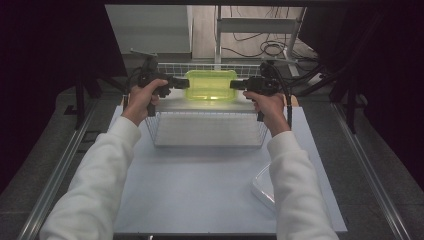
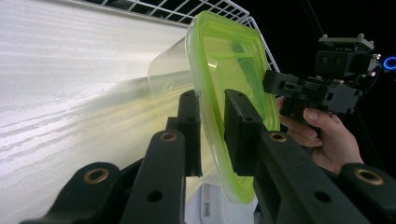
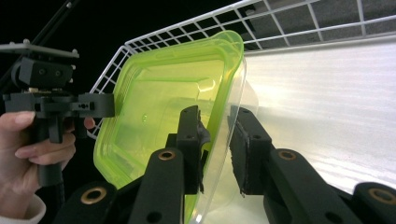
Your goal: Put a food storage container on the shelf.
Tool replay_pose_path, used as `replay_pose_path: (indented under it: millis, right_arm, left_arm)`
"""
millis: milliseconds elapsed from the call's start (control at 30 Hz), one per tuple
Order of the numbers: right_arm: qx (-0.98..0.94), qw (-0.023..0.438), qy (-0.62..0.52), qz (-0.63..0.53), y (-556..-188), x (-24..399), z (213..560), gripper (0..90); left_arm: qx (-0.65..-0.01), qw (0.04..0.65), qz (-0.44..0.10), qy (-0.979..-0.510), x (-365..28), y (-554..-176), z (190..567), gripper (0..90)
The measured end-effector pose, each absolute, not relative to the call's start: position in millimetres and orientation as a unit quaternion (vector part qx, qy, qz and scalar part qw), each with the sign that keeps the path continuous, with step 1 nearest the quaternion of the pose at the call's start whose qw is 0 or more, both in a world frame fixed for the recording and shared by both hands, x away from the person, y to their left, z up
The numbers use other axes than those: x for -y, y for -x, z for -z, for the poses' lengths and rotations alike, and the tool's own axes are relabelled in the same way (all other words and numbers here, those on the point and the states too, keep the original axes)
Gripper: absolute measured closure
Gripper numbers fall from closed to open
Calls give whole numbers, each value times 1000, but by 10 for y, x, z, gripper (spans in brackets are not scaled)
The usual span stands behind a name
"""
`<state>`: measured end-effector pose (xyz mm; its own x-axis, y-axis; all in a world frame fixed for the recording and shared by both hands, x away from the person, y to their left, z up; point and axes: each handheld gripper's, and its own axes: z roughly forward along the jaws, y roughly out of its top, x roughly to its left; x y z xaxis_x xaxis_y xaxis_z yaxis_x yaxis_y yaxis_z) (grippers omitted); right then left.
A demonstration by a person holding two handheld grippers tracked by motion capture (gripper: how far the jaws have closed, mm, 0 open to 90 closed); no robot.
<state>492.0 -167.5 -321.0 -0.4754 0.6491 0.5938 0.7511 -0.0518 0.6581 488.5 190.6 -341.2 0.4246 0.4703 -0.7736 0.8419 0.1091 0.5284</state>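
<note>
Two grippers meet on one green-lidded container (image 1: 211, 85), one at each short end. The left gripper (image 1: 186, 83) comes in from 9 o'clock in the high view, the right gripper (image 1: 234, 85) from 3 o'clock. In the left gripper view the left gripper (image 2: 211, 133) has its jaws set narrowly about the lid's rim; the green rim passes between the two black pads, and a thin slit shows beside the pad on the clear-body side, so I cannot tell whether both pads press. In the right gripper view the right gripper (image 3: 215, 149) straddles the rim the same way, with a visible gap between the rim and the pad toward 3 o'clock, so the jaws sit loosely about it rather than clamped.

The container (image 2: 229, 70) has a clear body under the translucent green lid. From above it sits inside the white wire basket (image 1: 207, 140), toward the far wall at 12 o'clock; whether its base touches the basket floor cannot be told.

The person's left hand (image 1: 142, 97) and right hand (image 1: 270, 107) grasp the gripper handles, white sleeves running down to 6 o'clock. The basket stands on the pale counter (image 1: 200, 190). At about 4 o'clock on the counter, beside the right sleeve, lies a clear plastic piece (image 1: 262, 187), partly hidden by the arm.
</note>
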Motion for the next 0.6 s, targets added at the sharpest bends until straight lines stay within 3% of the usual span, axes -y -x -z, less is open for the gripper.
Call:
replay_pose_path:
  millis: [400, 467, 533, 567, 600]
  right_arm:
    - [663, 63, 534, 521, -4976, 1653, 3292, 698]
    - [659, 59, 535, 525, -4974, 1653, 3310, 658]
    - [660, 55, 536, 524, -4974, 1654, 3314, 635]
    - [662, 38, 538, 521, -4966, 1650, 3308, 550]
    - [662, 37, 536, 523, -4961, 1648, 3301, 527]
  left_arm:
    - [-527, 544, 150, -636, -1896, -4939, 3466, 715]
    - [-531, 540, 144, -637, -1905, -4944, 3479, 626]
    - [-534, 537, 135, -640, -1904, -4942, 3476, 605]
    - [-533, 535, 124, -644, -1897, -4938, 3473, 528]
    - [-531, 536, 116, -646, -1884, -4929, 3466, 499]
